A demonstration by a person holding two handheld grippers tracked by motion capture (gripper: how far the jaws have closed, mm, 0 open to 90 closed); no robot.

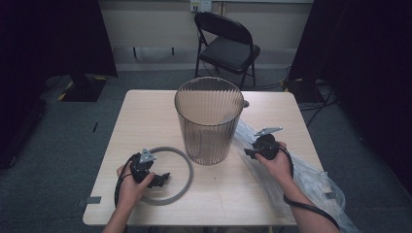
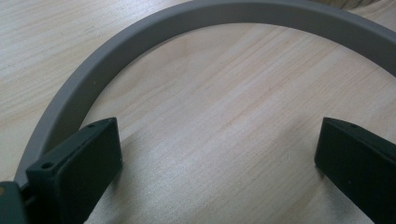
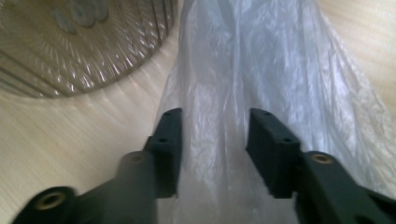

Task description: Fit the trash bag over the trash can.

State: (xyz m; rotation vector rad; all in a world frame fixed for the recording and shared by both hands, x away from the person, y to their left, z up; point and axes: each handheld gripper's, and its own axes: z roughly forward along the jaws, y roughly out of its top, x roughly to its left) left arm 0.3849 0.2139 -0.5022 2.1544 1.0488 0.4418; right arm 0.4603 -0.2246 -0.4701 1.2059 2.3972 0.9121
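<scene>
Plastic bag (image 3: 261,70) on the table (image 1: 145,116) right of the bin (image 1: 210,119) is straddled by the half-open right gripper (image 3: 214,149), not yet pinched, so thin film could be missed; left gripper (image 2: 217,154) is held open over the ring (image 2: 140,42).

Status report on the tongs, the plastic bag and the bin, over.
Left tongs open over grey plastic ring. Right tongs open astride clear crinkled plastic bag. Ribbed translucent bin upright alongside.
</scene>
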